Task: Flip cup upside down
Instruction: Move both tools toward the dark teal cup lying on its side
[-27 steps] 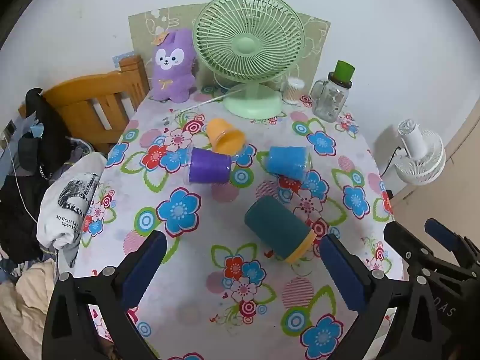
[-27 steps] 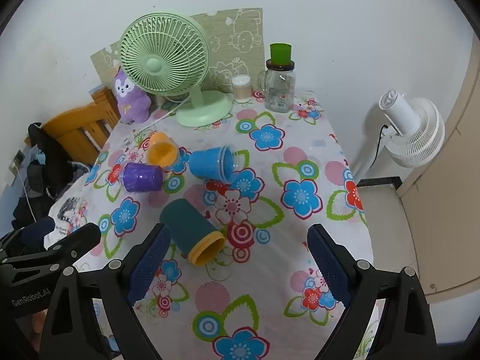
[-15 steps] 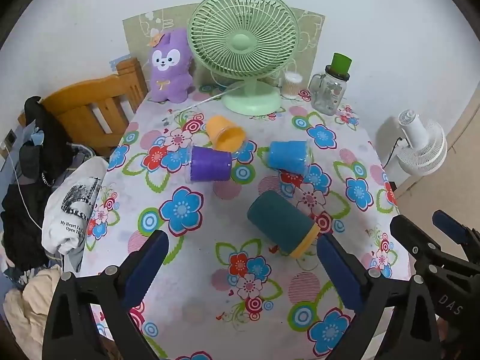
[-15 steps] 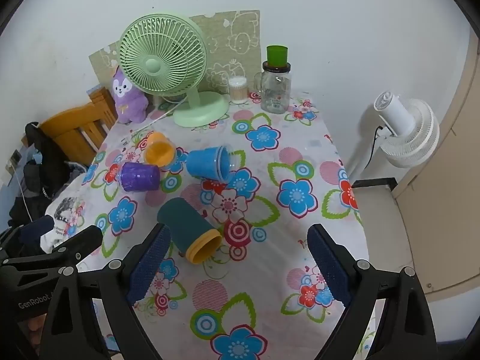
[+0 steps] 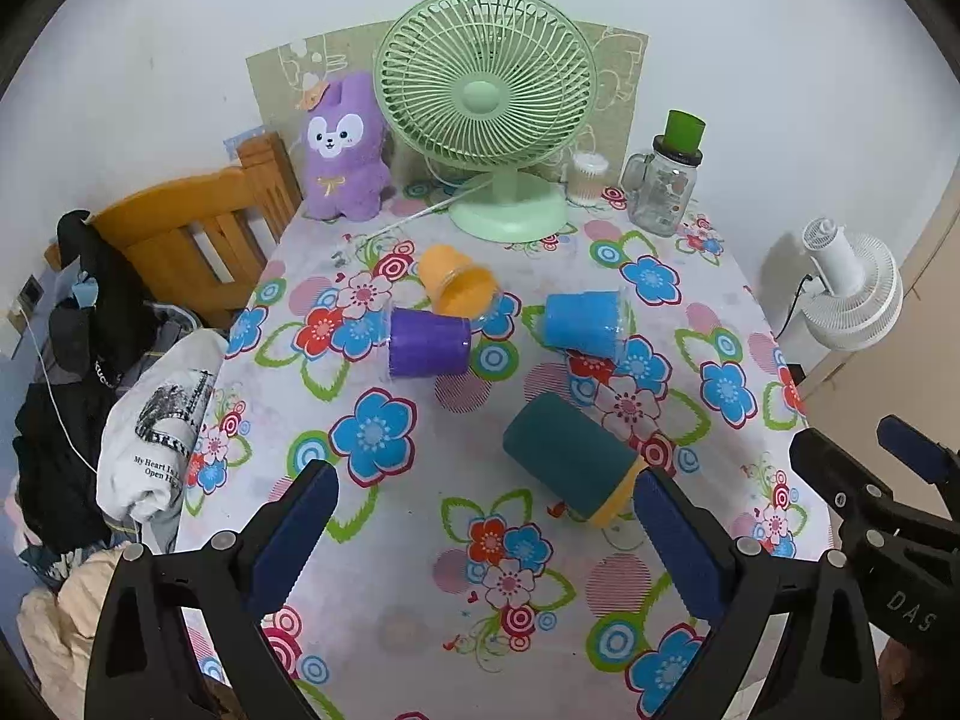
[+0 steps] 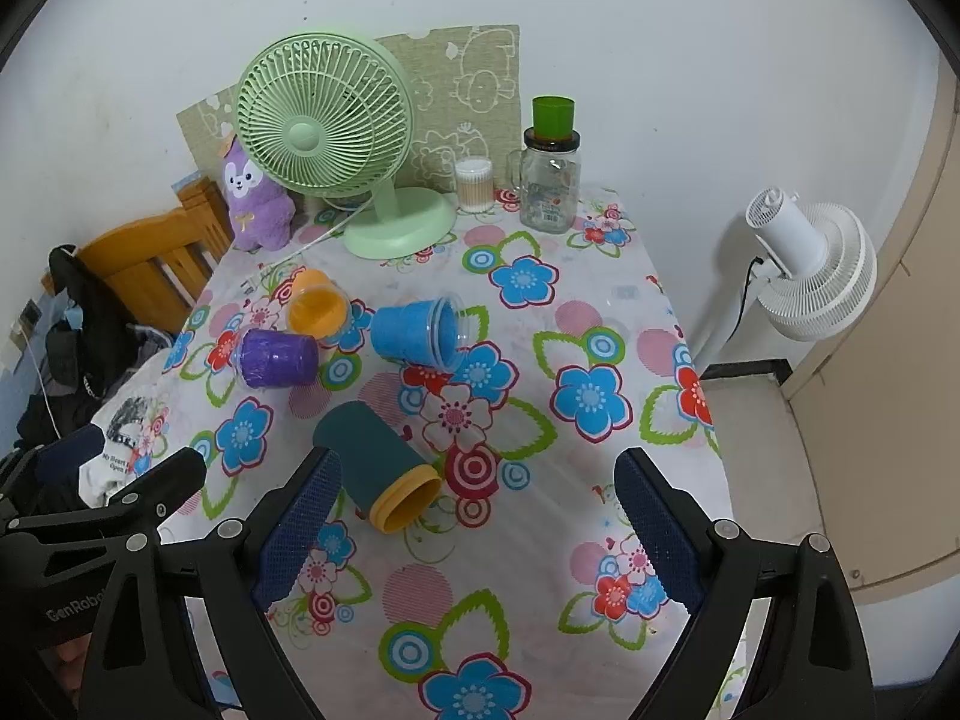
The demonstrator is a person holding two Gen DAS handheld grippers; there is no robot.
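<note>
Several cups lie on their sides on the flowered tablecloth: a dark teal cup with a yellow rim, a purple cup, an orange cup and a blue cup. My left gripper is open and empty, held above the table's near part. My right gripper is open and empty, with the teal cup just past its left finger. The right gripper also shows in the left wrist view.
A green desk fan, a purple plush toy, a glass jar with a green cap and a small cotton-swab pot stand at the back. A wooden chair with clothes is left, a white fan right.
Both grippers have pulled back and up a little from the table, so the cups look smaller. The cups have not moved. Both grippers stay open.
</note>
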